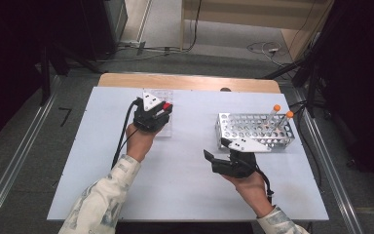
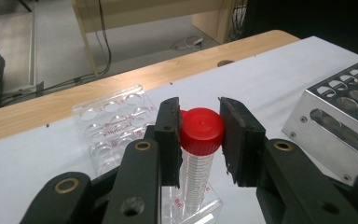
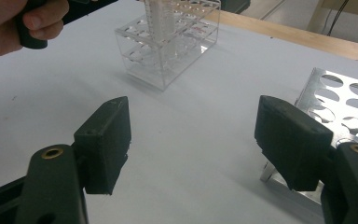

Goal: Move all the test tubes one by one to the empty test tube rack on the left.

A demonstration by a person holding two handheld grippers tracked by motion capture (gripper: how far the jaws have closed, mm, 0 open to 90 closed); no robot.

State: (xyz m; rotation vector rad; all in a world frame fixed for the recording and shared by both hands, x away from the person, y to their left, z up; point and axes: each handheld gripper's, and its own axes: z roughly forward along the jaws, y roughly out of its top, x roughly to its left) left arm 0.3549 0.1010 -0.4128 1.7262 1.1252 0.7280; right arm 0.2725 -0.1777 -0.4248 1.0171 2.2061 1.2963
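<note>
On the left part of the table (image 1: 92, 161) stands a clear rack (image 2: 109, 116), and the left gripper (image 2: 199, 135) is over its near end. Its jaws stand on both sides of the red cap (image 2: 202, 129) of a tube (image 2: 196, 179). The left jaw touches the cap; on the right side a thin gap seems to remain, so I cannot tell if the grip is firm. The tube stands upright in the rack, its long axis vertical, so I judge that any lift must go straight up. Above it nothing blocks the way.

In the middle the table is bare and gives free room. The right gripper (image 3: 193, 140) hovers there with jaws wide apart, holding nothing. Just beside its right jaw is the corner of the metal rack (image 1: 255, 131), which holds two orange-capped tubes (image 1: 282, 111) at its far right end.
</note>
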